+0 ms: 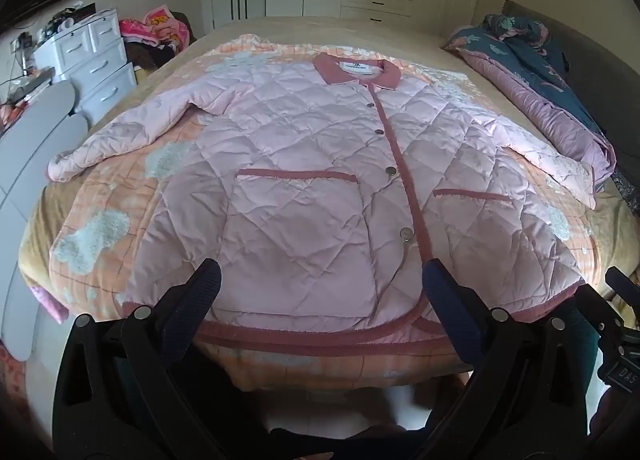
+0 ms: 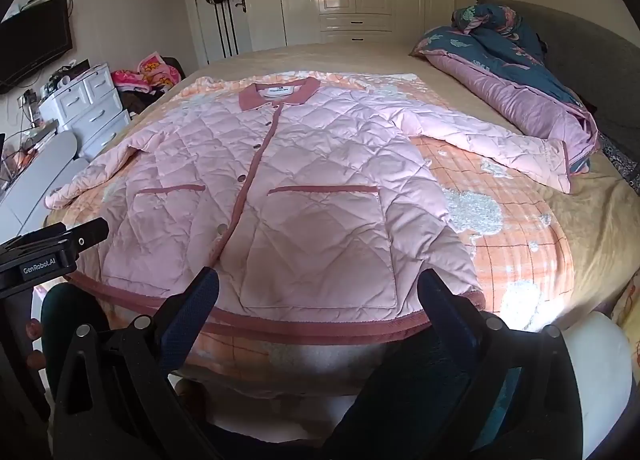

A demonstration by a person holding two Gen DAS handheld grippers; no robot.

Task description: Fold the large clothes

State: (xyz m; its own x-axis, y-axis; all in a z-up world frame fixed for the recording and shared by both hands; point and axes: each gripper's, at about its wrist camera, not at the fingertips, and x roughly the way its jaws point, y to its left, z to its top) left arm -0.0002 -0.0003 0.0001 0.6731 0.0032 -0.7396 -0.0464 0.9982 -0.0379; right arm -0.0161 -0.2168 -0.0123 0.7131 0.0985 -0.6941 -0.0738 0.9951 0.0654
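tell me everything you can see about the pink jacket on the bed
The pink quilted jacket lies flat, front up, buttoned, on an orange checked blanket on the bed. It has a darker rose collar, placket, hem trim and two trimmed patch pockets. Both sleeves are spread outward. Its hem faces both open grippers; neither touches it.

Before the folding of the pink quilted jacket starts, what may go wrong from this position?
1. The pink quilted jacket lies over an orange checked blanket; an open gripper closing at the hem may pinch both layers.
2. The jacket's far sleeve ends near the crumpled blue and purple quilt, so it may drag against it.
3. The padded fabric looks slippery and puffy; folds may spring open.
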